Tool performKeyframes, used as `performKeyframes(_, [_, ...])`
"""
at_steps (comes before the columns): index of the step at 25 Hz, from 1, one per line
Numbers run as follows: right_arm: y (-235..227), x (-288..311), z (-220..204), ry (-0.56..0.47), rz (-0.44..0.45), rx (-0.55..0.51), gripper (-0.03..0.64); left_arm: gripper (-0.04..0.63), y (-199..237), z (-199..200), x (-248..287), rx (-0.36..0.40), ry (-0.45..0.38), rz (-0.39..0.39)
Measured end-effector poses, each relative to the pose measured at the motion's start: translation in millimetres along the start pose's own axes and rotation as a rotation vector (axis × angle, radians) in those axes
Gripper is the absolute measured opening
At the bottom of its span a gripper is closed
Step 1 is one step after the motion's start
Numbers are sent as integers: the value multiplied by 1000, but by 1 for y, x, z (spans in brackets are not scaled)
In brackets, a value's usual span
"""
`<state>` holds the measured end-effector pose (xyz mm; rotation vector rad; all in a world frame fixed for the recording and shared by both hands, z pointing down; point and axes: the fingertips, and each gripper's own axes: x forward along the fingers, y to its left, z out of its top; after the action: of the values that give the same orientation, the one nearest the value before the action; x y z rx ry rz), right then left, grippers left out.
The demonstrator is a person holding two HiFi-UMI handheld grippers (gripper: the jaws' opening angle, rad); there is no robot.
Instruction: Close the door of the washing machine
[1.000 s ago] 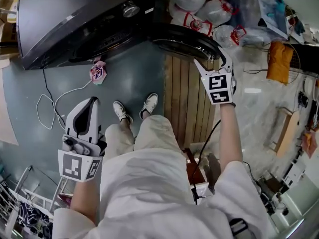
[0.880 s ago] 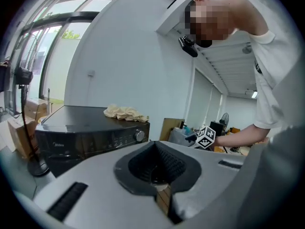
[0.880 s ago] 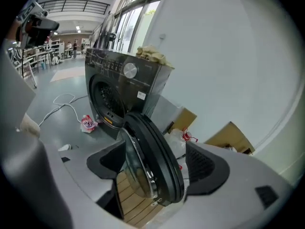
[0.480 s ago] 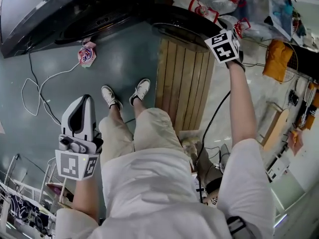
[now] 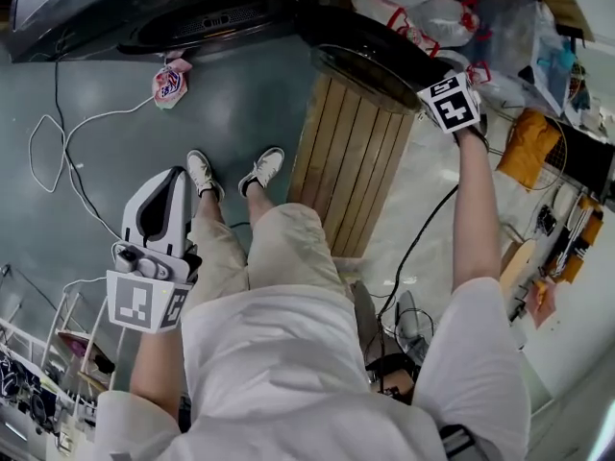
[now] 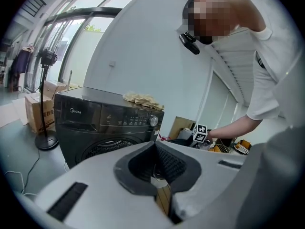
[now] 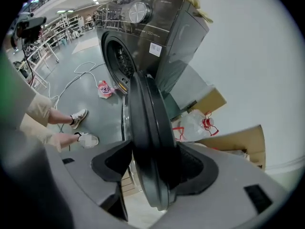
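The dark washing machine (image 5: 144, 8) stands at the top left of the head view. Its round black door (image 5: 370, 51) hangs open to the right. My right gripper (image 5: 434, 75) points steeply down onto the door's outer rim. In the right gripper view the rim of the door (image 7: 147, 128) fills the gap of the right gripper (image 7: 152, 168). The jaws are closing, with a pad against each side. The open drum (image 7: 116, 61) shows behind it. My left gripper (image 5: 171, 188) hangs by my left leg, shut and holding nothing. It faces the washing machine (image 6: 105, 123).
A wooden slatted panel (image 5: 351, 157) lies on the floor under the door. A white cable (image 5: 58, 161) and a pink packet (image 5: 170, 80) lie before the machine. Tied plastic bags (image 5: 413, 8) and an orange cloth (image 5: 533, 147) crowd the right. My feet (image 5: 231, 176) stand in front.
My right gripper has tipped downward onto the door's rim at the far edge. The left gripper has sunk a little beside my leg.
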<state>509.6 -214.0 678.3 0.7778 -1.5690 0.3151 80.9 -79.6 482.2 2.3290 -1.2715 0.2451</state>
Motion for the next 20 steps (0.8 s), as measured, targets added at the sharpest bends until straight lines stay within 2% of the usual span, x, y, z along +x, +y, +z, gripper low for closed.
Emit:
performKeyframes(8, [24, -8, -1, -31, -24, 53, 279, 5, -2, 0, -2, 6, 8, -25])
performKeyframes(16, [80, -18, 1, -78, 53, 141, 244, 5, 6, -3, -23, 12, 3, -15])
performKeyframes(20, [101, -22, 5, -111, 42, 215, 244, 5, 13, -4, -35, 14, 1, -7])
